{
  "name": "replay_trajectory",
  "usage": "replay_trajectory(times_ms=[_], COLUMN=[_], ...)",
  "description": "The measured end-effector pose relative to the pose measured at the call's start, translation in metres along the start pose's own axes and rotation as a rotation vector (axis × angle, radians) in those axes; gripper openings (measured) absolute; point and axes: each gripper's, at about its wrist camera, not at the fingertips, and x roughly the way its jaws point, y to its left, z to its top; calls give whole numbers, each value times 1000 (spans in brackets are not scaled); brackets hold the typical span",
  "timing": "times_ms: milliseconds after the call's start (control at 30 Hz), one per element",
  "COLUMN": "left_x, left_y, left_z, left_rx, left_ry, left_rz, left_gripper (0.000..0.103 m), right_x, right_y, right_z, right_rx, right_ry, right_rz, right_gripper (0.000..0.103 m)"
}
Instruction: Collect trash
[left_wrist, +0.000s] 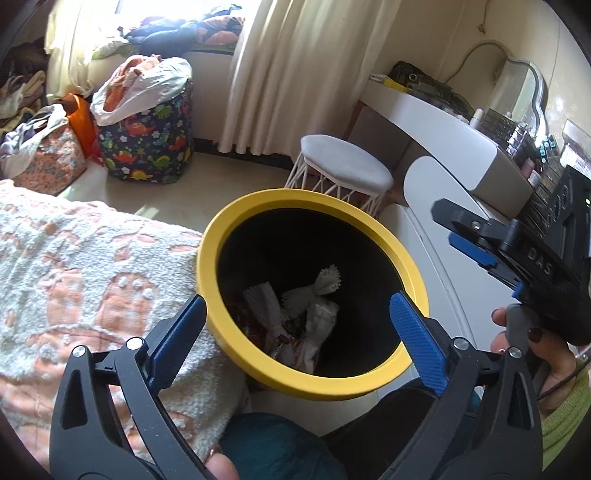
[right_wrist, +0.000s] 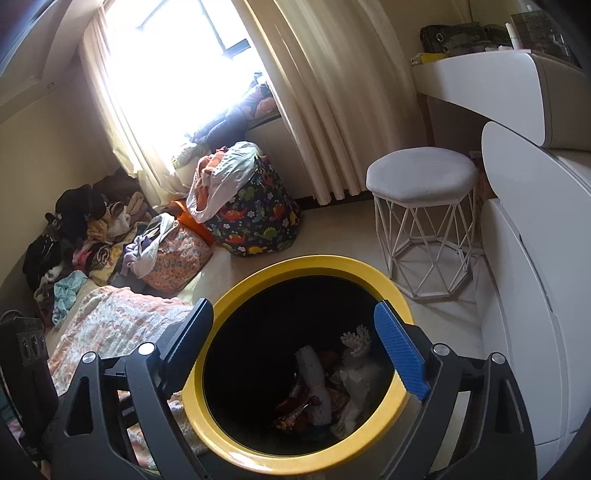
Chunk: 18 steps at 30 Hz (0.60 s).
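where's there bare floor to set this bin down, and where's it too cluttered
Bare floor lies between the dinosaur-print hamper, the white wire stool and the yellow-rimmed bin. The stool's seat is also bare. It is crowded by the window: the hamper, a floral bag and a clothes heap. The bin already holds crumpled wrappers.

Sunlit window (right_wrist: 162, 48), cream curtains (right_wrist: 317, 92), white stool (right_wrist: 421, 171)

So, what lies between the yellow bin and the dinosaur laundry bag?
Only bare pale floor lies between the yellow bin and the dinosaur laundry bag; the right wrist view shows it best. The white stool stands off to the side.
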Motion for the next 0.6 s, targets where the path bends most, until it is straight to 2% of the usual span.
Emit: replay_trajectory(times_ms=[233,267,367,600], left_x=[-24,-28,-41,-75], left_y=[13,15,23,32], left_z=[0,0,-2,-16], left_rx=[-22,-25,-40,-26], left_ry=[-50,-57,-81,-148], left_rz=[69,78,101,208], left_gripper=[92,92,92,92], right_x=[-25,-27,-40,-63], right_y=[26,30,44,74], right_z=[-6,-8,-15,-39], right_rx=[-90,-107,-154,-222], right_ry=[-64,-71,-105,-181], right_rz=[-1,-3,6,48], right_gripper=[92,97,97,97])
